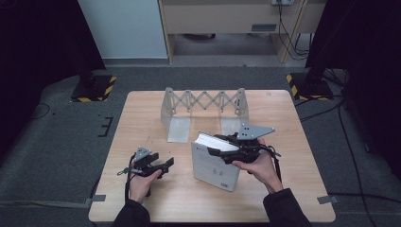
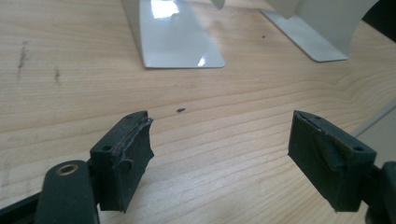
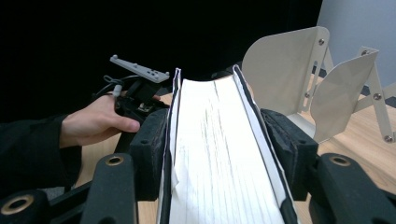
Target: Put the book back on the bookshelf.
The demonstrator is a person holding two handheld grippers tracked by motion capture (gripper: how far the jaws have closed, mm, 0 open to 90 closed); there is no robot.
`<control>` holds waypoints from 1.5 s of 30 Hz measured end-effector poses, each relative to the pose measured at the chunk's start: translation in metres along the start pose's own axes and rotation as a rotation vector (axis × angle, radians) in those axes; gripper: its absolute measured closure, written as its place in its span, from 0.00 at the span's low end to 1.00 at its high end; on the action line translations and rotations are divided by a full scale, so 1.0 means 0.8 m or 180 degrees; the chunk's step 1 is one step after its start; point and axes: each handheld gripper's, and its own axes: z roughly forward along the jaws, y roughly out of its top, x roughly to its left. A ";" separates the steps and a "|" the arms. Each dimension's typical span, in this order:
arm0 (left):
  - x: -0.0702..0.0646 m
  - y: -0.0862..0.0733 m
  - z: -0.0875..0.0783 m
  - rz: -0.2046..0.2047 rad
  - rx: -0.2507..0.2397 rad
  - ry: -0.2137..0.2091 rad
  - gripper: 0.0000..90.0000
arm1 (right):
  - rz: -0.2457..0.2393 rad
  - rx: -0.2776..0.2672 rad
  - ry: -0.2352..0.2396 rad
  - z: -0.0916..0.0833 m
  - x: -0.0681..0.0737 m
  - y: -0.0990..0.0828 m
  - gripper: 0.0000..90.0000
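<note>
The wooden counter (image 1: 156,198) fills the middle of the high view, with dark grey floor around it. Toward the upper centre of the counter stands a pale metal expandable book rack (image 1: 204,105): two upright end plates joined by a criss-cross lattice, each with a flat foot lying toward the person. In the left gripper view one glossy foot shows at the upper centre and the other at the upper right.

Just below the rack, centre-right in the high view, a white-covered book (image 1: 213,168) stands on the counter tilted, its page edges at the top and its printed cover facing the lower left. The right gripper (image 1: 226,150) clamps it near the top: in the right gripper view both black pads press the covers from either side, with the white page block (image 3: 219,154) running up the middle of the frame between them. The right hand (image 1: 260,165) holds that gripper from the lower right.

The left gripper (image 1: 166,164) sits at the lower left of the counter, well apart from the book, held by the left hand (image 1: 142,182). Its jaws stand wide apart with nothing but bare wood between them, as the left gripper view shows. In the right gripper view this hand and gripper appear at the middle left.
</note>
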 end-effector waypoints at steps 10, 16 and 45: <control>0.006 -0.003 0.003 0.0113 0.0097 0.0165 0.23 | 0.0010 -0.0017 -0.0007 0.000 0.001 0.000 0.58; 0.006 -0.003 0.004 0.0108 0.0128 0.0183 0.23 | 0.0091 -0.0076 -0.0117 -0.004 -0.001 -0.002 0.59; 0.005 -0.001 0.010 0.0113 0.0316 0.0282 0.23 | 0.0561 -0.0297 -0.1308 -0.068 -0.039 0.021 0.59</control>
